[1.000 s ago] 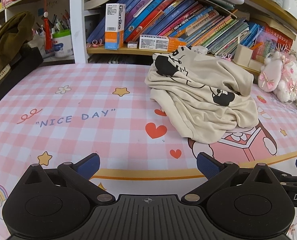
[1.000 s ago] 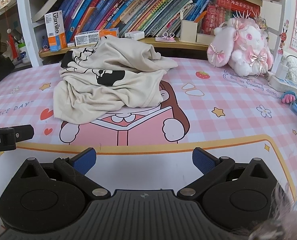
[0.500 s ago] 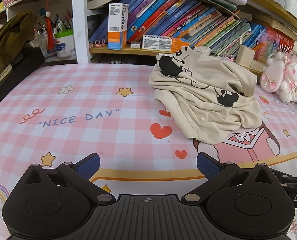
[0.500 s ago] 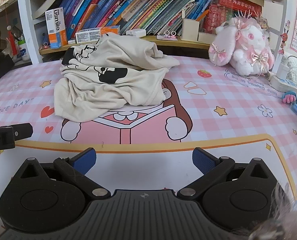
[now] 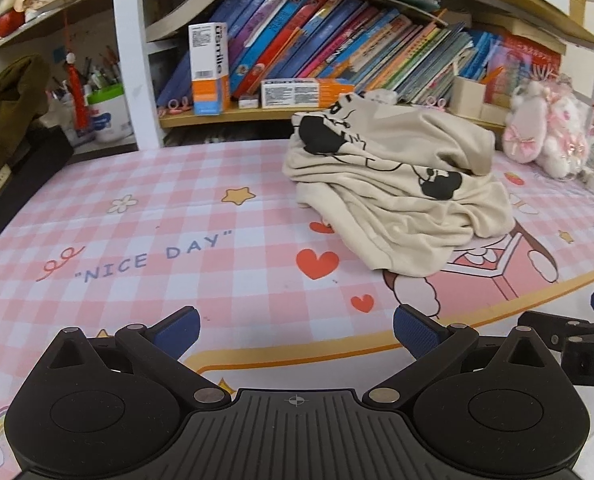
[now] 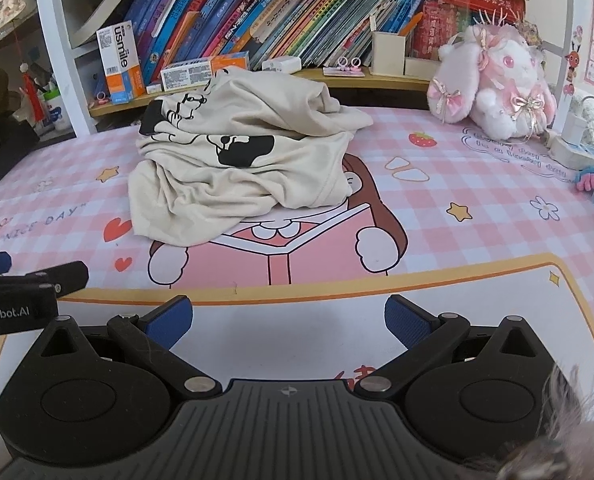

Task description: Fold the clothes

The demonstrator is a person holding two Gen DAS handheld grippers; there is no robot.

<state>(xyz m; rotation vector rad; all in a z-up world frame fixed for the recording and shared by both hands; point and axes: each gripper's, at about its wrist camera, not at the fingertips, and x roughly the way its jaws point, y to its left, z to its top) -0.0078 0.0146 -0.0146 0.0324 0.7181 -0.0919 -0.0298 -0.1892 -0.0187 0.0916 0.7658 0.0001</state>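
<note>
Pink-and-white checked cartoon table mat (image 5: 145, 216) spreads wide and bare in front of both grippers, with an orange curved border line (image 6: 337, 288) crossing it just ahead of the fingertips. At the far edge stands a wooden bookshelf of slanted colourful books (image 5: 337, 52); a pink-and-white plush rabbit (image 6: 493, 88) sits at the far right, and a dark olive cloth (image 5: 5, 116) hangs at the far left edge.

Crumpled in a heap lies the cream cotton shirt with black cartoon mouse prints (image 6: 241, 164), near the shelf and well apart from both grippers. It sits ahead and to the right of the left gripper (image 5: 295, 326), and ahead and slightly left of the right gripper (image 6: 287, 318). Both sets of blue-padded fingers are spread wide with nothing between them, hovering over bare mat. Each gripper shows at the edge of the other's view, side by side.
</note>
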